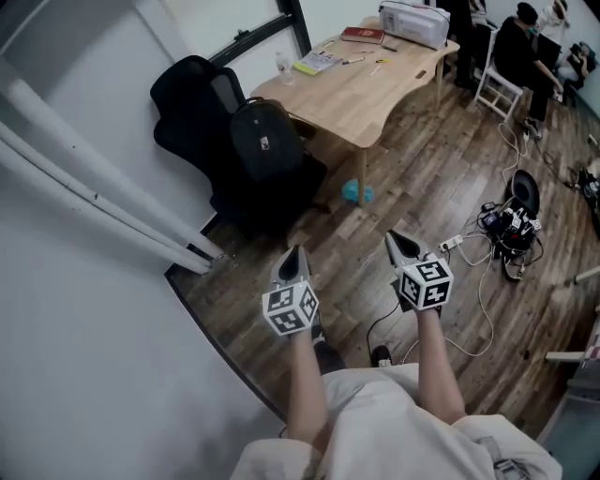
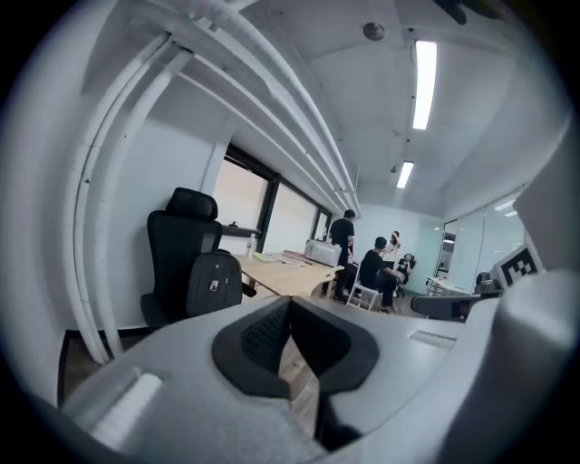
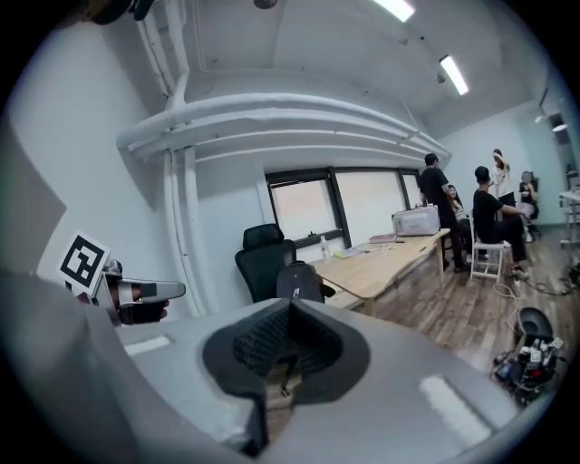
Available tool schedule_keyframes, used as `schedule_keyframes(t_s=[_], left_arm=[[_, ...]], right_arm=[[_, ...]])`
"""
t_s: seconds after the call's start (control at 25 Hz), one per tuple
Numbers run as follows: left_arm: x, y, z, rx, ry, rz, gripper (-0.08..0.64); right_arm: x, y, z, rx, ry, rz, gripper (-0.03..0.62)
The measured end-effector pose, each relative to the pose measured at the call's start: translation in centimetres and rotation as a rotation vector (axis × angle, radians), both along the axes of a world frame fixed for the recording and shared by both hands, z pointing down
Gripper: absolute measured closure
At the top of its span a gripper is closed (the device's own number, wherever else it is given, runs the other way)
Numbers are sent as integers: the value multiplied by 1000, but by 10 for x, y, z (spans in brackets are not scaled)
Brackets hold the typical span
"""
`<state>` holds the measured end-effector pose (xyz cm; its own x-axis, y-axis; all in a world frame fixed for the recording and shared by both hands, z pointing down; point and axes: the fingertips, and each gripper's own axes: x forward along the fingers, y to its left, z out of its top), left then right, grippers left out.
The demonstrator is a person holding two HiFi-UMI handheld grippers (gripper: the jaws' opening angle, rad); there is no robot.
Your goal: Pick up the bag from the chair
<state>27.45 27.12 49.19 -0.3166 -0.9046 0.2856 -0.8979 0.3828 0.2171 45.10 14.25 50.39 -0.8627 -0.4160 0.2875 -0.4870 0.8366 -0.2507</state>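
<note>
Left hand-held gripper [image 1: 294, 253] and right hand-held gripper [image 1: 399, 240] are both pressed together and empty (bag [image 1: 267, 141] on chair [image 1: 187, 103] well ahead); ceiling lights [image 2: 423, 82] show only in the gripper views.

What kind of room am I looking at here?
Probably an office or shared workroom: a black office chair with a backpack on its seat, a long wooden desk carrying papers and a white machine, and people sitting at work at the far end.
</note>
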Motion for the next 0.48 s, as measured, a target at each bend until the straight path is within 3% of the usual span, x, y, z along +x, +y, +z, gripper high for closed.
schedule_keyframes(t_s=[0.16, 0.32, 0.48], left_arm=[[-69, 6, 2, 51, 54, 16, 552], [-147, 27, 12, 104, 114, -21, 553], [-201, 37, 11, 96, 69, -5, 554]], right_arm=[[-45, -18, -19, -19, -94, 74, 592], [-111, -10, -21, -106, -164, 47, 592], [-170, 7, -24, -127, -194, -8, 592]])
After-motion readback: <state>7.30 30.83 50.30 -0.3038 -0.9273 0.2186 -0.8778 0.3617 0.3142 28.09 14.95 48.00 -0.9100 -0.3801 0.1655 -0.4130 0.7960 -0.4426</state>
